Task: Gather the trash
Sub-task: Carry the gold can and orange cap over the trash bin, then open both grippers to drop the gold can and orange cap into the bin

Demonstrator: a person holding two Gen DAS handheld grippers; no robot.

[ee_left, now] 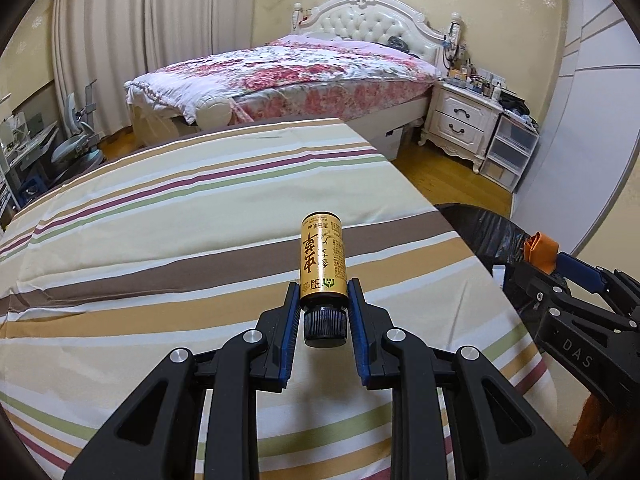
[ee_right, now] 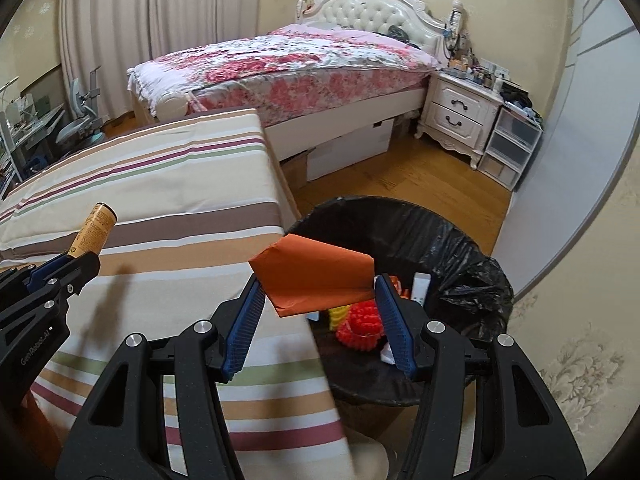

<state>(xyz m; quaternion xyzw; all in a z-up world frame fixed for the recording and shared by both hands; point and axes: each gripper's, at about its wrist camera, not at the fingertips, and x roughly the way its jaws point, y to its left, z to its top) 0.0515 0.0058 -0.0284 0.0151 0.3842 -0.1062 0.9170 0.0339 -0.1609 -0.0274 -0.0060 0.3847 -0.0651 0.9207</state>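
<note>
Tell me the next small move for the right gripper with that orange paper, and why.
Probably ease the right gripper a little further over the black-lined bin, then open. The orange paper it holds hangs partly above the striped bedding's edge, so released now it might miss. The left gripper, holding the gold bottle, can follow.

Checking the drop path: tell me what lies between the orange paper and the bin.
Nothing, just air: in the right wrist view the paper hangs over the bin's near rim, trash below.
</note>
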